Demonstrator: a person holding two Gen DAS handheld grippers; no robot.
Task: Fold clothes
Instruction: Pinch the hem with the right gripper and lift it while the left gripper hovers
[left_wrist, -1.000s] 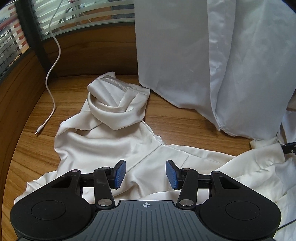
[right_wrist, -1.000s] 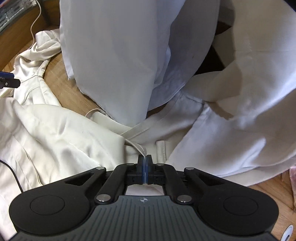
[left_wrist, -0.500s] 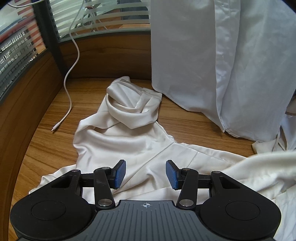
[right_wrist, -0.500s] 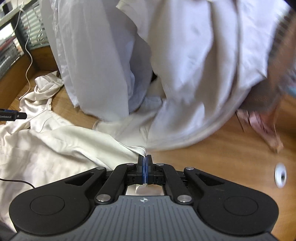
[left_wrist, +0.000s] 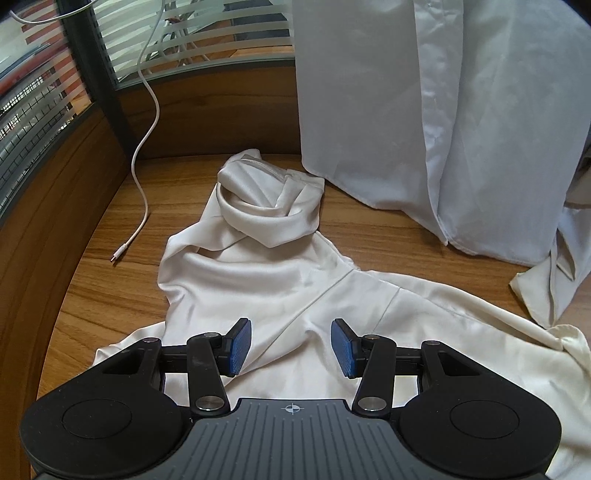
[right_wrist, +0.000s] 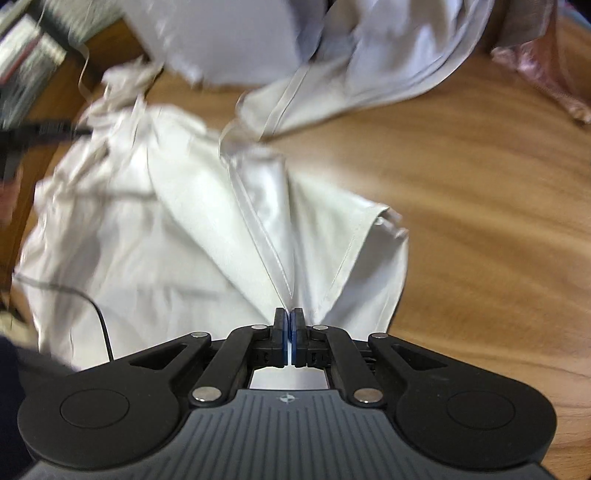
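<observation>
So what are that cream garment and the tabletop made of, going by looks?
Cream garment: thin satin-like woven cloth, maybe silk or polyester; it has a soft sheen and drapes in smooth folds. Table: wood or wood-look laminate, with warm brown grain lines and a smooth, faintly glossy finish; which one I cannot tell.

Office: wooden desk (left_wrist: 369, 229), window blinds (left_wrist: 192, 33), charging cable (left_wrist: 142, 162).

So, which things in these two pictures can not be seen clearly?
- Cream shirt: in the left wrist view its near part is hidden by the left gripper, and the right edge cuts it off.
- White cloth: the top edge cuts it off, so what holds it up is not seen.
- Right wrist view: blurred; the dark thing at far left cannot be identified.
- Pink cloth: cut off by the edge, blurred.
</observation>
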